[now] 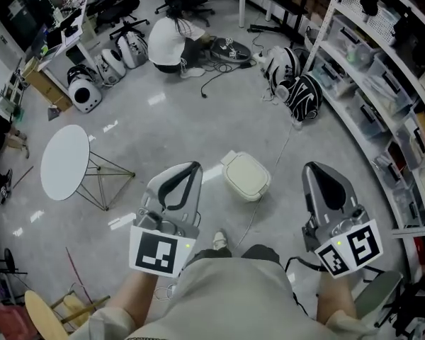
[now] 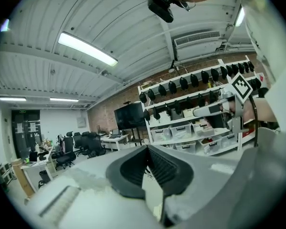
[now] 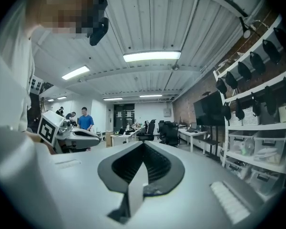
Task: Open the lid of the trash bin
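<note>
The trash bin is a small cream box on the grey floor, its lid down flat. It lies between my two grippers and a little beyond them. My left gripper is held up to the bin's left, jaws shut with nothing in them. My right gripper is held up to the bin's right, also shut and empty. Both gripper views look level across the room, so the bin is hidden there. In the left gripper view the jaws meet; in the right gripper view the jaws meet too.
A round white folding table stands to the left. Shelving with bins runs along the right. A thin cable crosses the floor by the bin. Helmets and a crouching person are further back.
</note>
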